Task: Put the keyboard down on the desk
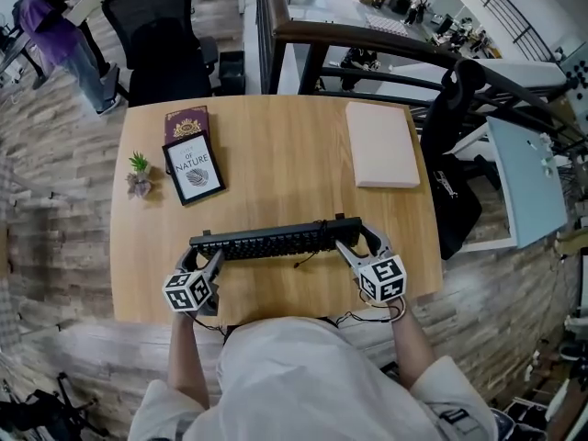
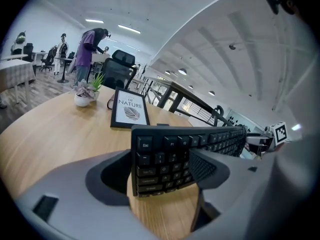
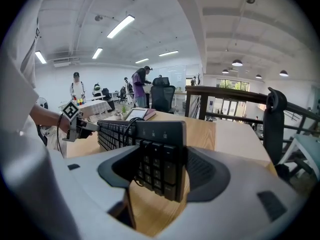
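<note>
The left gripper (image 1: 204, 257) and right gripper (image 1: 358, 243) are each clamping 1 end of the keyboard (image 1: 276, 240), tilted on edge; it is probably needing level lowering, keys-up, onto the desk (image 1: 276, 154)

1 kbd (image 1: 276, 242), 2 tools (image 1: 202, 252) (image 1: 356, 238), 1 plant (image 1: 139, 175), 1 frame (image 1: 193, 169), 1 book (image 1: 186, 121), 1 pad (image 1: 381, 143).
</note>
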Tool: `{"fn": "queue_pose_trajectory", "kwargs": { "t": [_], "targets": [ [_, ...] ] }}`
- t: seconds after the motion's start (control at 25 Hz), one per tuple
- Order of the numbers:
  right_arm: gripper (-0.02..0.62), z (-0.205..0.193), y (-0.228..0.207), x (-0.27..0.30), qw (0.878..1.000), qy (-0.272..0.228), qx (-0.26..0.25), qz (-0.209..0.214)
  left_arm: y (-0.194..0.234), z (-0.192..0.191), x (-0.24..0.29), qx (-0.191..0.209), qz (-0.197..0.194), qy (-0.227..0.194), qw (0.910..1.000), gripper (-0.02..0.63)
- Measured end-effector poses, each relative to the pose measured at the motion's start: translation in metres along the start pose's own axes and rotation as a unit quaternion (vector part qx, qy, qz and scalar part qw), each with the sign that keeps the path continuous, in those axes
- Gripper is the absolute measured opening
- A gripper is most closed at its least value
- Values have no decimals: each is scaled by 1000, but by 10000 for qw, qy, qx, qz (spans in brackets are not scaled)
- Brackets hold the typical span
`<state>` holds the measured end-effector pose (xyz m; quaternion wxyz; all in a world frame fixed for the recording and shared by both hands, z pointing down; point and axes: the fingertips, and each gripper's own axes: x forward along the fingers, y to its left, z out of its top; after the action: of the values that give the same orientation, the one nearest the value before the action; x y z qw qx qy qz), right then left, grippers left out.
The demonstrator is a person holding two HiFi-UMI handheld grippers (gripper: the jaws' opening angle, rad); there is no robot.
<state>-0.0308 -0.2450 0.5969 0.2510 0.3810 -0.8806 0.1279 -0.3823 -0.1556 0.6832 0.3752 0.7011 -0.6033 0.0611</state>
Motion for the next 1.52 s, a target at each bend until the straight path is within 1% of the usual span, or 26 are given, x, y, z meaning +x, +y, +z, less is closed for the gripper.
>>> {"fn": "queue_pose_trajectory", "kwargs": {
  "t": [0.16, 0.32, 0.52, 0.64, 0.72, 0.8, 0.92, 1.08, 1.24, 1.28, 1.32, 1.36, 1.4, 1.44, 1.48, 1.52],
  "targets": [
    [279, 0, 2, 5, 9998, -45, 201, -54, 10, 8, 11, 26, -30, -116, 9999, 354],
    [272, 0, 8, 6, 9996, -47, 253, -100, 18, 10, 18, -30, -5, -217, 9998, 353],
    [284, -1, 17, 9, 9991, 6, 406, -101, 29, 6, 26, -154, 52, -166, 9997, 351],
    [287, -3, 19, 13, 9987, 105, 479, -136, 33, 8, 29, -114, 98, -180, 9997, 351],
    [287, -8, 18, 16, 9977, 157, 647, -153, 35, 9, 29, -36, 144, -232, 9996, 351],
    [285, -12, 15, 21, 9952, 181, 952, -159, 36, 8, 30, 22, 189, -247, 9995, 351],
    [284, -17, 12, 27, 9919, 242, 1229, -196, 38, 3, 35, 61, 187, -176, 9997, 351],
    [285, -14, 14, 30, 9910, 227, 1301, -227, 44, 2, 41, 36, 180, -90, 9998, 353],
    [290, -18, 11, 36, 9890, 294, 1425, -281, 48, -3, 48, 10, 308, 71, 9995, 353],
    [290, -21, 9, 38, 9877, 323, 1504, -287, 49, -3, 51, 63, 362, 126, 9992, 353],
    [288, -25, 7, 41, 9860, 352, 1607, -279, 49, -4, 52, 197, 418, 183, 9988, 353],
    [290, -28, 6, 44, 9839, 377, 1730, -253, 47, -4, 53, 448, 466, 251, 9976, 351],
    [290, -32, 7, 47, 9815, 387, 1862, -219, 43, -4, 53, 809, 492, 321, 9950, 319],
    [287, -34, 8, 50, 9794, 381, 1974, -188, 37, -3, 53, 1202, 490, 377, 9908, 307],
    [285, -35, 10, 53, 9781, 367, 2044, -165, 30, -2, 53, 1529, 464, 414, 9863, 233],
    [285, -35, 12, 56, 9774, 352, 2077, -152, 24, -1, 53, 1737, 441, 433, 9829, 157]
  ]
}}
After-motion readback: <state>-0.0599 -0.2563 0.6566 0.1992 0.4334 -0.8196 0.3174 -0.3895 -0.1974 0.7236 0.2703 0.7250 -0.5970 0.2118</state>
